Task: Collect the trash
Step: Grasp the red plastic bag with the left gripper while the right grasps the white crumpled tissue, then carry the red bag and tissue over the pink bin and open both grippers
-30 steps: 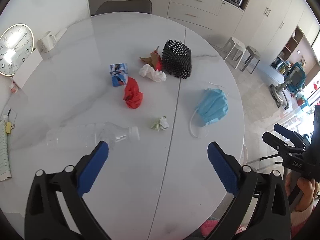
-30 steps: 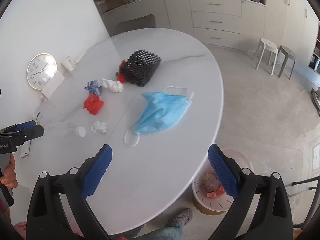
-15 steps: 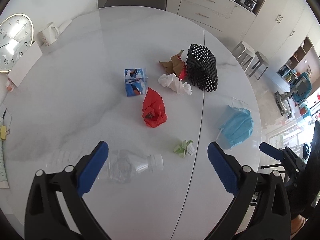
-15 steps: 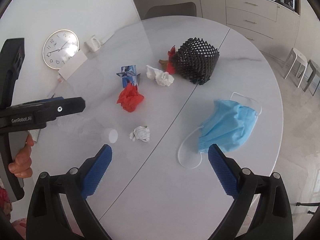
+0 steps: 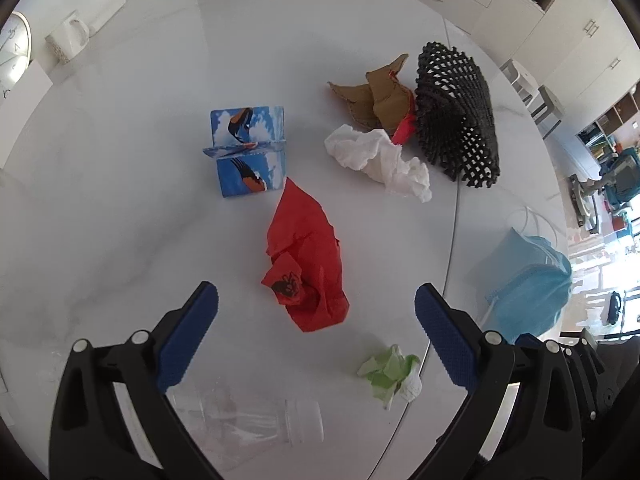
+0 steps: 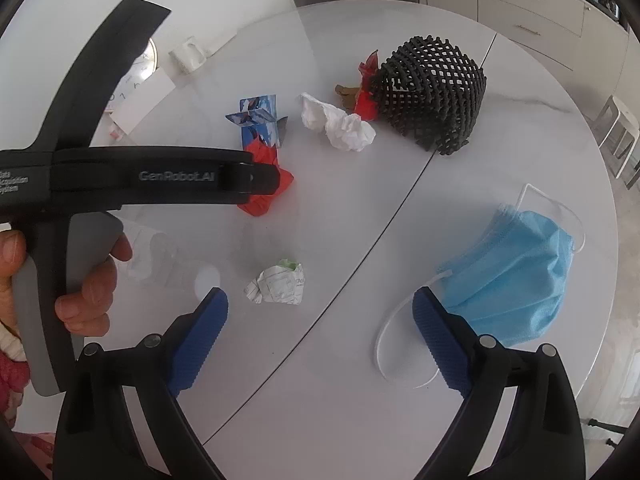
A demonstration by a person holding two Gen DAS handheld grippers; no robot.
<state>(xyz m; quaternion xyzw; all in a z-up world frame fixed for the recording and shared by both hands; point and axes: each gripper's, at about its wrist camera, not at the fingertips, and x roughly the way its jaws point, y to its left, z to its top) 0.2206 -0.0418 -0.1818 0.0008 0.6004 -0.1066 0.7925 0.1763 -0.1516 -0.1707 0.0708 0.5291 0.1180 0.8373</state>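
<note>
Trash lies on a white round table (image 5: 120, 220). My left gripper (image 5: 316, 312) is open, just above a crumpled red wrapper (image 5: 308, 264) that sits between its fingertips. Around it lie a blue printed carton (image 5: 248, 152), a white tissue (image 5: 380, 160), brown cardboard scraps (image 5: 376, 96), a black mesh basket (image 5: 460, 112), a small green-white paper wad (image 5: 392, 372), a clear plastic bottle (image 5: 248, 424) and a blue face mask (image 5: 524, 284). My right gripper (image 6: 320, 320) is open and empty, between the paper wad (image 6: 276, 284) and the mask (image 6: 516, 276).
A white mug (image 5: 66, 38), a clock (image 5: 14, 52) and a white card stand at the table's far left. The left gripper's body and the hand holding it (image 6: 92, 280) fill the left of the right wrist view. Cabinets and stools stand beyond the table.
Both grippers have moved forward and down over the table. The left one has closed in on the red wrapper; the right one now hovers between the paper wad and the mask. Both stay open.
</note>
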